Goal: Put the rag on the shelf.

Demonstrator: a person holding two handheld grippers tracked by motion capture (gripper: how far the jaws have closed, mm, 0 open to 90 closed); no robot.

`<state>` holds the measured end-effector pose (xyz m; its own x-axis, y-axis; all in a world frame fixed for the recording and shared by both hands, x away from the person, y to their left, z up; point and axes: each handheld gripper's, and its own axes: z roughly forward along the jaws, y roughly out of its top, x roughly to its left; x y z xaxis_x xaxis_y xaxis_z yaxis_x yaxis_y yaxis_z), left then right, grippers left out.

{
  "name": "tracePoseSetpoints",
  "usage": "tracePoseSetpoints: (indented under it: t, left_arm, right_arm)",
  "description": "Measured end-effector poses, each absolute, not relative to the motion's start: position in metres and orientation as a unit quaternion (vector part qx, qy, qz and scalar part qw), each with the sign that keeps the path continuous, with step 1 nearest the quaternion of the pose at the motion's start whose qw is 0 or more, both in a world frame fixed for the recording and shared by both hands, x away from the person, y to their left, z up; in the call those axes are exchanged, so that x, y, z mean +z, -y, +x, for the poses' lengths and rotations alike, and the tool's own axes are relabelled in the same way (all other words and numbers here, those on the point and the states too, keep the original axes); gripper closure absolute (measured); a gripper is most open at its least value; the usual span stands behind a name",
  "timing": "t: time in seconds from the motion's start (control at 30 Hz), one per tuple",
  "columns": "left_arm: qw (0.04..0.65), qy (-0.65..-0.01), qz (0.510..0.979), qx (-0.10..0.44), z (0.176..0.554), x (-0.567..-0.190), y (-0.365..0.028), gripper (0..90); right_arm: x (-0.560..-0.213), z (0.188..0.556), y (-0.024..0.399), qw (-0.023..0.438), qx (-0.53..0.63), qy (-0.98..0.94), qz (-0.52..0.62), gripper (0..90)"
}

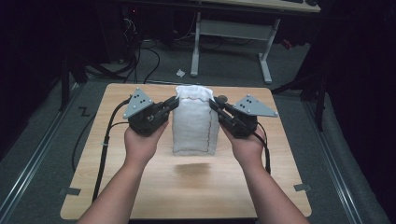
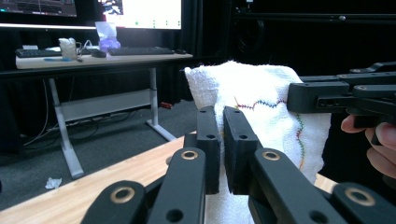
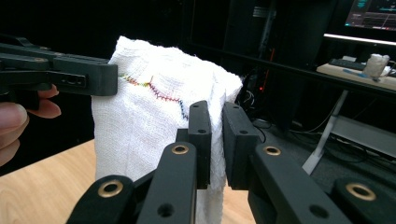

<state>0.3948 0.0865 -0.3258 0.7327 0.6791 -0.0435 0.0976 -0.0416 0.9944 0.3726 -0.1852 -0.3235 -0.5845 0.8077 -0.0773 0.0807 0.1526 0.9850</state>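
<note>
Forearms come in from six o'clock in the high view, each hand wrapped round a gripper. At about nine o'clock of the table's middle the left hand carries the left gripper, its grey plate on top and a black cable trailing down the table's left side. At three o'clock the right hand carries the right gripper.

Between them a white towel hangs down from its two top corners, lifted clear of the table; a soft shadow lies on the wood below it, toward six o'clock. Coloured zigzag stitching runs across near its top and down one side.

Both grippers have their jaws drawn narrow, each pinching one upper corner of the towel. In the left gripper view the left gripper shows cloth caught in the thin gap between its jaws, the towel spreading away toward two o'clock, where the right gripper bites the far corner. In the right gripper view the right gripper holds its corner the same way, and the left gripper grips the towel at ten o'clock.

Beyond the table, at twelve o'clock, stands a desk on white legs.
</note>
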Motion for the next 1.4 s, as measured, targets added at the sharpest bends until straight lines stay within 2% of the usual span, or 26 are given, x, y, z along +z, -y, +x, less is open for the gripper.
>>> tracePoseSetpoints:
  t: [0.4,0.63,0.97,1.23,1.4]
  left_arm:
    - [0.632,-0.292,0.68,0.232,0.432,-0.31,-0.077,85.9]
    - [0.627,-0.294,0.684,0.229,0.451,-0.311,-0.067,85.9]
    - [0.623,-0.308,0.682,0.227,0.487,-0.314,-0.065,85.8]
    - [0.616,-0.319,0.682,0.232,0.508,-0.318,-0.066,85.6]
    - [0.601,-0.328,0.691,0.233,0.521,-0.329,-0.065,85.5]
  right_arm:
    - [-0.309,0.412,0.193,0.318,0.57,-0.675,0.343,83.2]
    - [-0.309,0.427,0.2,0.321,0.566,-0.673,0.351,83.2]
    - [-0.316,0.465,0.205,0.299,0.573,-0.667,0.369,83.2]
    - [-0.309,0.482,0.198,0.309,0.556,-0.679,0.366,83.1]
    - [-0.318,0.499,0.196,0.309,0.536,-0.692,0.371,83.1]
